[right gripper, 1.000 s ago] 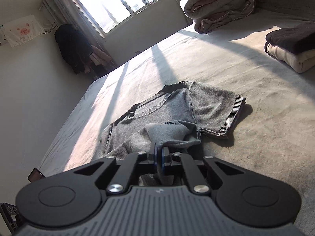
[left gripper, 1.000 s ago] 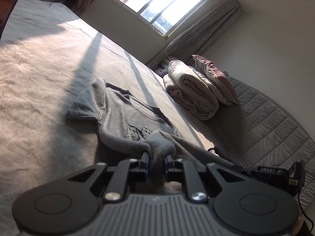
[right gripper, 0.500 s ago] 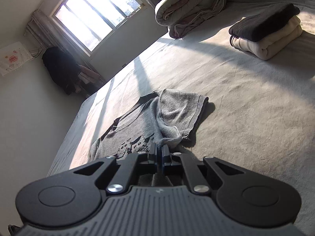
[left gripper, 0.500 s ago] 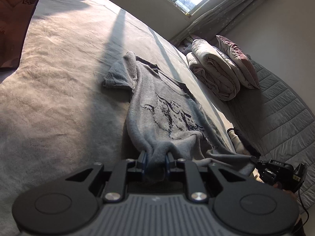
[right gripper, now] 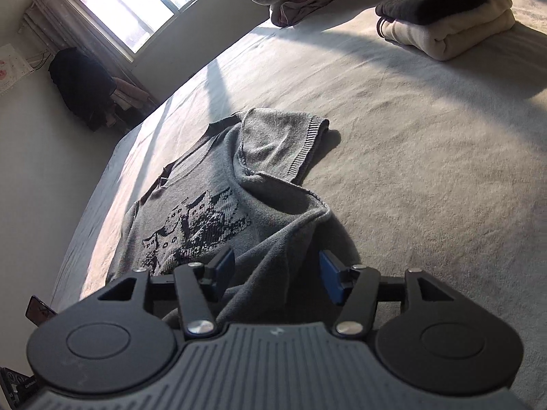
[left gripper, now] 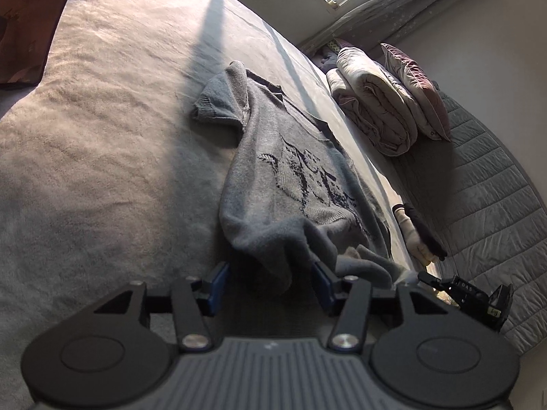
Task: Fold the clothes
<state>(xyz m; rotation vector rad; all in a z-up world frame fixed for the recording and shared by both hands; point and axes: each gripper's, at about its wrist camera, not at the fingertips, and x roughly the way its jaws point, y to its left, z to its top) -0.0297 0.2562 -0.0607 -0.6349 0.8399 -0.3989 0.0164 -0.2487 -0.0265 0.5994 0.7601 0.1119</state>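
Left wrist view: grey sweater [left gripper: 290, 171] lies flat on bed [left gripper: 102, 143], hem bunched between left gripper [left gripper: 270, 285] and right gripper [right gripper: 277, 275], both fingers apart, opening, off the cloth.

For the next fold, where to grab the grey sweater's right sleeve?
Probably pinch the ribbed cuff of the grey sweater, coming in from the bare bed beside it. The sleeve lies flat, spread outward, and that cuff edge is free and unobstructed.
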